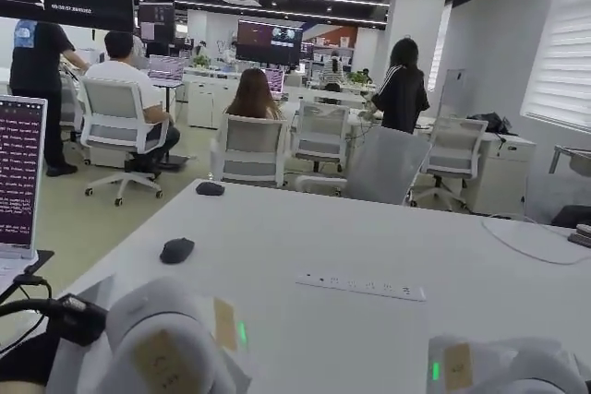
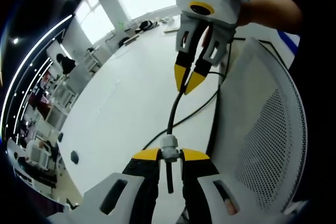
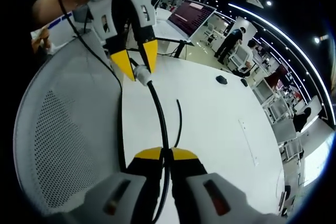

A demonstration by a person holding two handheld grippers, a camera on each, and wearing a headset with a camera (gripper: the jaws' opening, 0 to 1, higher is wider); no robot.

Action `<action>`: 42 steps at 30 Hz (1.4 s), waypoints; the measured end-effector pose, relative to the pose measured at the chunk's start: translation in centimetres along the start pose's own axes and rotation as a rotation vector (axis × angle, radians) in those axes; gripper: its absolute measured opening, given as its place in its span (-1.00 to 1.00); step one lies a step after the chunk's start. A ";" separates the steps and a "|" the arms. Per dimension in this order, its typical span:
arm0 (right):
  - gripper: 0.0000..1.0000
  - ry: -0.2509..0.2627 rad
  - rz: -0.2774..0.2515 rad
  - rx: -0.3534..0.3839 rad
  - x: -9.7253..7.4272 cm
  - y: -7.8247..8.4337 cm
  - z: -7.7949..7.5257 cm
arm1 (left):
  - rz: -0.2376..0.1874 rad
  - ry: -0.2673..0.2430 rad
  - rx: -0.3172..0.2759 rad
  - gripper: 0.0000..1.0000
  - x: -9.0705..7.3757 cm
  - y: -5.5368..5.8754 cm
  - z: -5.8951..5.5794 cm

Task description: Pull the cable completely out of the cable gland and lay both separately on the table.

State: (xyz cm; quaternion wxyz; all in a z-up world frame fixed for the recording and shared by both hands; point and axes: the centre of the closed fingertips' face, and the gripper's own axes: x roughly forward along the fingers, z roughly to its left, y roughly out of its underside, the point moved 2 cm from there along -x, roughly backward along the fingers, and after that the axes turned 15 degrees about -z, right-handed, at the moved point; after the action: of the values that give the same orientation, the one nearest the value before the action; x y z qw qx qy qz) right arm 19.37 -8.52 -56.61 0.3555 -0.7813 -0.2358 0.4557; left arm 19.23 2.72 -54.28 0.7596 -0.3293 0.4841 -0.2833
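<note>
left gripper (image 2: pixel 169 157) clamps cable gland (image 2: pixel 168 143), right gripper (image 3: pixel 161 156) pinches cable (image 3: pixel 158 109).

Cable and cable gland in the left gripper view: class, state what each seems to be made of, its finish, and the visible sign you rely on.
The cable looks sheathed in rubber or soft plastic, black with a dull sheen: it bends in a smooth curve. The cable gland is probably moulded plastic, perhaps nylon, pale grey-white and matte: stepped form, no metallic glint.
</note>
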 end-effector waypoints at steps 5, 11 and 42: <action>-0.94 0.023 -0.002 0.009 -0.2 0.1 -0.5 | 0.007 -0.029 -0.015 -0.69 -0.8 0.8 0.7; -0.95 0.051 0.001 0.021 -0.5 0.4 -1.3 | 0.009 -0.062 -0.026 -0.69 -1.7 1.4 1.5; -0.95 0.486 -0.074 -0.112 -4.3 -5.5 -24.0 | 0.041 -0.080 -0.109 -0.68 -1.5 4.0 2.0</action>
State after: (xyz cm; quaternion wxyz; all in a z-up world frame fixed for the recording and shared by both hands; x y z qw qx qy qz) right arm 38.20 -16.17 -42.12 0.3742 -0.8773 -0.1967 0.2271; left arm 20.92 6.76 -55.91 0.7649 -0.3714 0.4747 -0.2274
